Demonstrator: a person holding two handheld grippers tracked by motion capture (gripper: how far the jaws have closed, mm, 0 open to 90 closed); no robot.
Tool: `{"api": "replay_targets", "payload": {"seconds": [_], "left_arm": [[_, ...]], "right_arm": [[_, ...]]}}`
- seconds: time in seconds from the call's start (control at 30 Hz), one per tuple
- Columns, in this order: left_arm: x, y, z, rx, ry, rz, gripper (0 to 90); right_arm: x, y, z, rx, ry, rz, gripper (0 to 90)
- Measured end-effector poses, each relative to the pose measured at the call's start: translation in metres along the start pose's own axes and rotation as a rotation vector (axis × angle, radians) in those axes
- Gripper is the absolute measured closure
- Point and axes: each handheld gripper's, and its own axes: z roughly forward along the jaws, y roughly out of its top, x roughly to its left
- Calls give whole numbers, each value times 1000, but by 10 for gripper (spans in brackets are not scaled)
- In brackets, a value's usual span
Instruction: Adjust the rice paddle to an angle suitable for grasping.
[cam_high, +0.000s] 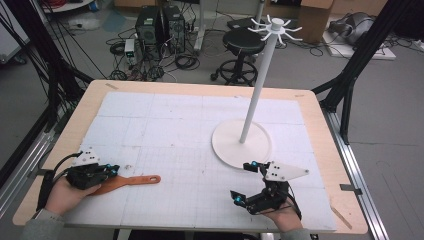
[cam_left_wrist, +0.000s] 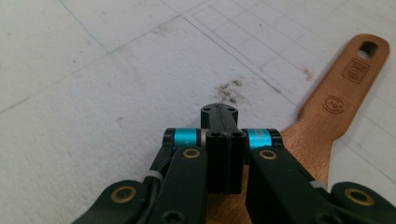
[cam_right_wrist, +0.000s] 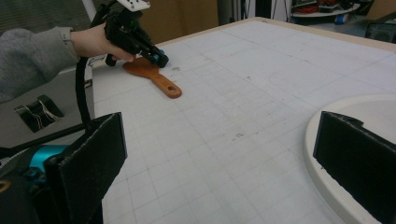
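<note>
A spatula (cam_high: 131, 181) is laid at the desk's (cam_high: 200, 87) near left, under the left gripper (cam_high: 111, 171). A stand (cam_high: 242, 144) is set right of centre, with the right gripper (cam_high: 246, 183) placed before it.

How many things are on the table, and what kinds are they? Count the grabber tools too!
Grippers: 2, the left gripper and the right gripper
Wooden spatulas: 1, the orange-brown spatula
White hanger stands: 1, the stand with hooks on top
Total: 4
</note>
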Motion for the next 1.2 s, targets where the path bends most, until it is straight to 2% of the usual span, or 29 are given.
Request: {"api": "replay_targets", "payload": {"seconds": [0.1,0.23,0.57,1.2], "left_arm": [[-3,-5,-6,1,-20,1,898],[-10,-9,-12,11,-15,16,898],[-23,-15,-19,18,-19,45,898],[-32,-22,-27,12,-21,49,898]], "right_arm": [[-1,1,-1,-6,-1,-1,15],[-3,2,-3,-34,-14,-3,15],[-3,2,-2,-31,-9,5,15],[-2,2,-2,-29,-4,6,15]]}}
